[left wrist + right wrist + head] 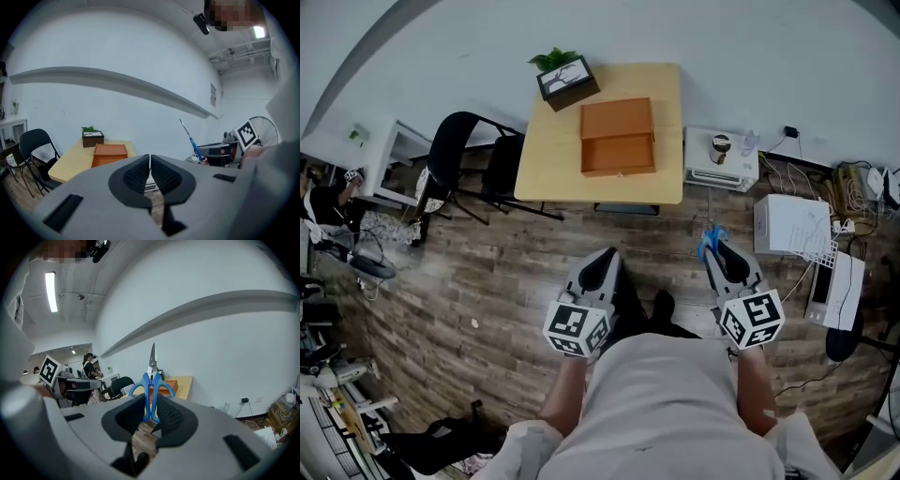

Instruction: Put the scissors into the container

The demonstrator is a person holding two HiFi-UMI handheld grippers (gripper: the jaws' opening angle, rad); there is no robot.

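My right gripper (pixel 151 414) is shut on blue-handled scissors (pixel 151 380); their blades point up and away from the jaws. In the head view the scissors (pixel 710 241) stick out ahead of the right gripper (pixel 724 258), over the wooden floor. The left gripper (pixel 150 172) is shut with nothing between its jaws; it hangs at the lower middle (pixel 598 272). An orange open container (pixel 618 138) lies on the light wooden table (pixel 544 169), well ahead of both grippers. The same orange container (pixel 108 154) shows far off in the left gripper view.
A potted plant in a dark box (pixel 565 77) stands at the table's back left corner. A black folding chair (pixel 473 161) is left of the table; a low white unit (pixel 721 161) with a small item on it stands to its right. White boxes (pixel 794 226) and cables crowd the right wall.
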